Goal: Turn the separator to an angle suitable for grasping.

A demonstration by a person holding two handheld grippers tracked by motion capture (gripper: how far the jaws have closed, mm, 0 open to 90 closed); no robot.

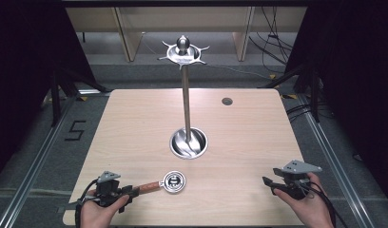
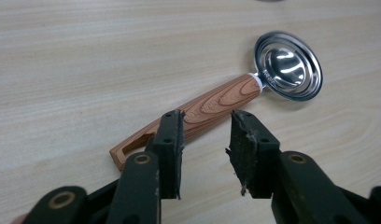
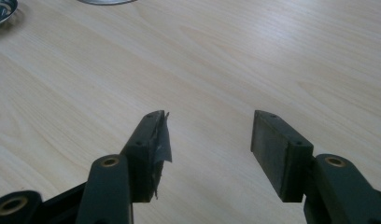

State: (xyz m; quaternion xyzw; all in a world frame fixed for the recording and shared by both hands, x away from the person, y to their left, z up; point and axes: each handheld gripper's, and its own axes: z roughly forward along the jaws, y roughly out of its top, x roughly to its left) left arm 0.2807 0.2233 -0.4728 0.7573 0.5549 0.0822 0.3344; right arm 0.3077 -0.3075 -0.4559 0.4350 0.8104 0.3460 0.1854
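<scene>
A spoon-like utensil with a wood-grain handle (image 1: pixel 147 186) and a round shiny metal bowl (image 1: pixel 174 182) lies flat near the table's front edge, left of centre. My left gripper (image 1: pixel 130 192) is at the handle's tail end, open. In the left gripper view the handle (image 2: pixel 216 100) runs diagonally behind the left jaw toward the bowl (image 2: pixel 289 65), and my left gripper (image 2: pixel 205 140) has nothing clamped. My right gripper (image 1: pixel 268 185) hovers open at the front right, and in its own view the right gripper (image 3: pixel 209 135) is over bare wood.
A tall metal rack stands mid-table, with a thin pole (image 1: pixel 186 104), a round dished base (image 1: pixel 189 142) and a hooked crown (image 1: pixel 183 50). A small dark grommet (image 1: pixel 227 101) sits at the back right. The wooden table (image 1: pixel 249 142) ends close behind both hands.
</scene>
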